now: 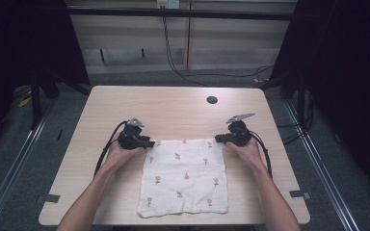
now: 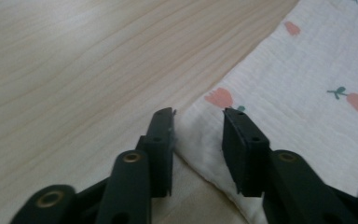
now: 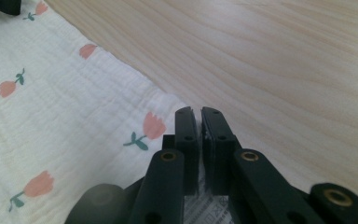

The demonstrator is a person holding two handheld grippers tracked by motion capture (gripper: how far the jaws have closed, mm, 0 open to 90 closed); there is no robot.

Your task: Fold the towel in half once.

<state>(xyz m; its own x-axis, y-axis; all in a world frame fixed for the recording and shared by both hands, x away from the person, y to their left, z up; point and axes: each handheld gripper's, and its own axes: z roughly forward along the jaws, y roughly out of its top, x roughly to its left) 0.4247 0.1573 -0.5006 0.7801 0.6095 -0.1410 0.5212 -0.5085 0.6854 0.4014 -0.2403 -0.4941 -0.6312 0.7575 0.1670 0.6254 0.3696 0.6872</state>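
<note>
**Op:** High view gives me a white cloth (image 1: 184,176), roughly square, with small pink flower prints, lying flat on the near half of the pale wood-grain surface (image 1: 173,108). Its bottom hem sits close to the near edge.

**Desk:** Texture?

**Op:** Crinkled gauze weave, soft wrinkles; the surface is smooth laminate. A round dark hole (image 1: 212,100) sits in the far right of the surface, well apart from the cloth. Cables (image 1: 173,57) trail on the floor behind. Nothing blocks either tool.

**Desk:** Where are your tools against the cloth?

**Op:** My left tool (image 1: 147,143) is at the far left corner. In the left gripper view its jaws stand narrowly apart, straddling the corner, one pad on bare wood beside the hem, the other over the cloth; not pinching. My right tool (image 1: 220,139) is at the far right corner, jaws closed on the cloth's edge.
</note>
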